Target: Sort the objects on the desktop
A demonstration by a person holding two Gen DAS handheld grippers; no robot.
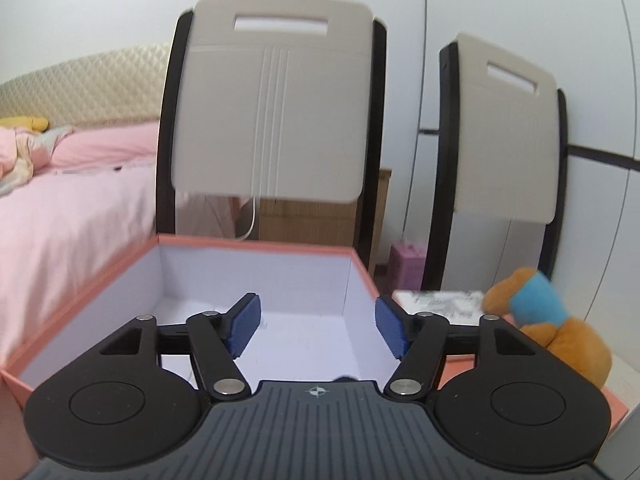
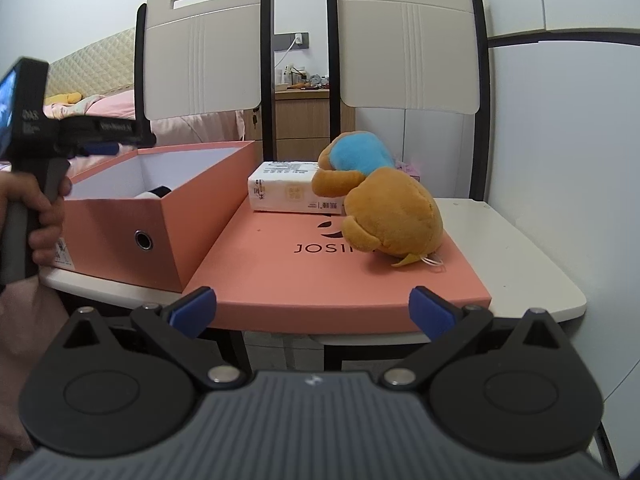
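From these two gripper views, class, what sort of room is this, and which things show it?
Most likely a bedroom at home: a bed with pink bedding and a quilted headboard lies behind two dining-style chairs, and a wooden cabinet stands by the wall.

Salmon box (image 2: 168, 216): matt cardboard, lined in smooth white paper, with a shiny metal eyelet (image 2: 143, 239) set in its end wall. Lid (image 2: 280, 272): the same matt card, printed in dark lettering. Tissue pack (image 2: 292, 192): wrapped in glossy plastic film. Plush toy (image 2: 384, 208): made of fuzzy orange and blue cloth. Left gripper (image 1: 318, 326) and right gripper (image 2: 312, 310): moulded in matt black plastic, fitted with bright metal pivots; textured blue pads (image 1: 246, 328) are seen. Table (image 2: 520, 256): finished smooth and off-white.
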